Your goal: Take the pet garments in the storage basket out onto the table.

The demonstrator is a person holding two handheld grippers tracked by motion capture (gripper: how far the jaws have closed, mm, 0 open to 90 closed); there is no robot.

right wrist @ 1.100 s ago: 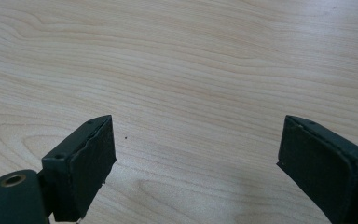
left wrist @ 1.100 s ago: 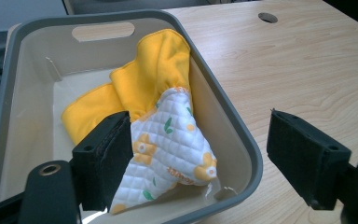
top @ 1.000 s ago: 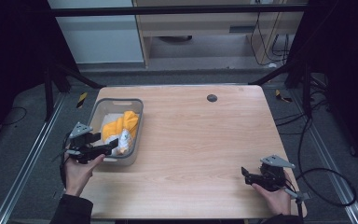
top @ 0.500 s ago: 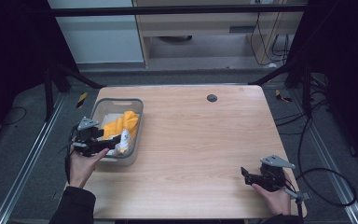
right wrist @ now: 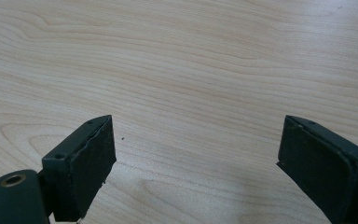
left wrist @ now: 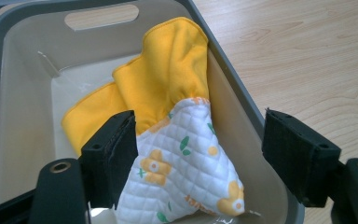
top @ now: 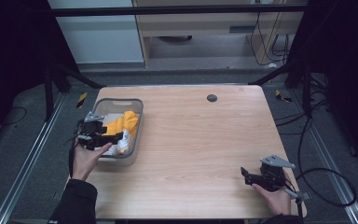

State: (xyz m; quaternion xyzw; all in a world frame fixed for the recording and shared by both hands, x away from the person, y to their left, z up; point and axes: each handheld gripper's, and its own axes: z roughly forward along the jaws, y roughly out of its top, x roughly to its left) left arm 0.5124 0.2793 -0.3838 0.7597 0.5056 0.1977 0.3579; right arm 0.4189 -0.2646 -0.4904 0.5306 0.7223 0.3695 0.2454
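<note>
I see wood table [top: 191,140], black disc [top: 211,98] near its 12 o'clock edge. Grey floor around; black-yellow markers [top: 81,99] at 10 o'clock, [top: 282,95] at 2. Cables [top: 317,140] at 3 o'clock.

One camera looks down from above on the whole table [top: 196,140]; each gripper camera sits close, the left over the grey bin [left wrist: 242,100] seen from above too

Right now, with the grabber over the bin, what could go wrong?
The left gripper straddles the bin's wall, one jaw inside and one outside; closing might pinch the grey bin along with the quilted cloth. The yellow cloth draped up the wall may snag and tug the bin.
</note>
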